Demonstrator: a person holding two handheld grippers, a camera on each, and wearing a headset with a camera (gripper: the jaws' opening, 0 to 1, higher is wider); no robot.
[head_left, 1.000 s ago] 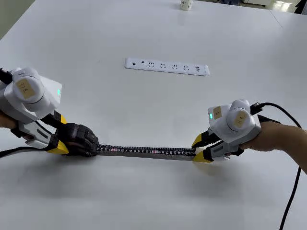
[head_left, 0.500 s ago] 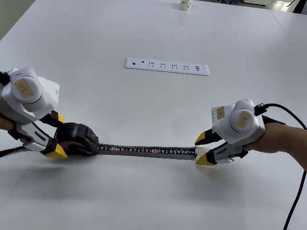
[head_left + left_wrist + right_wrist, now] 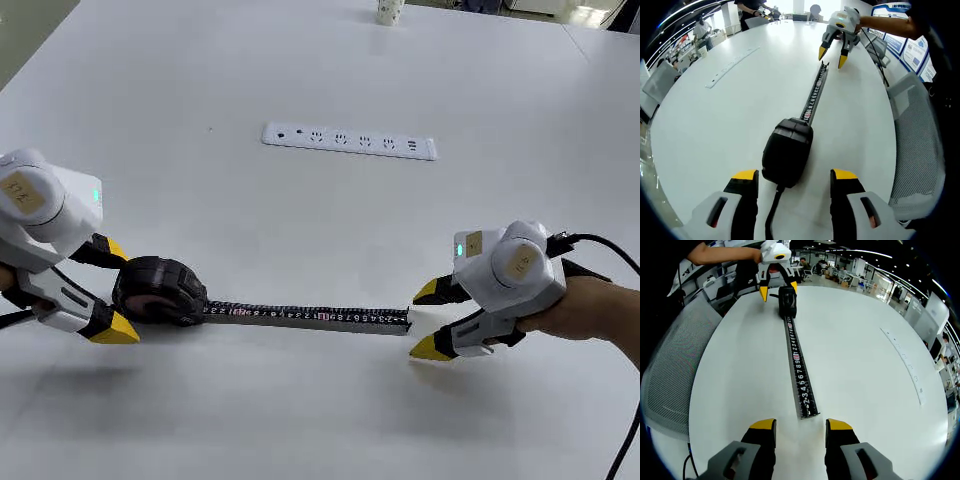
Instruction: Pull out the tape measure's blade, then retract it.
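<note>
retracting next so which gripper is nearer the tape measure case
Left. The left gripper straddles the tape measure case with open jaws; the right gripper sits open just beyond the far end of the blade.

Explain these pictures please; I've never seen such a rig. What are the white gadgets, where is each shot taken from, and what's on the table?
There is no robot: a person holds a two-jaw tool in each hand. One picture comes from a headset camera looking down. The two round ones come from a camera on each tool, looking along its yellow-tipped jaws. On the white table lie a black tape measure, its blade pulled out flat, and a white power strip farther away. The left tool is open at the case's rear. The right tool is open just beyond the blade's end. Neither holds anything.
</note>
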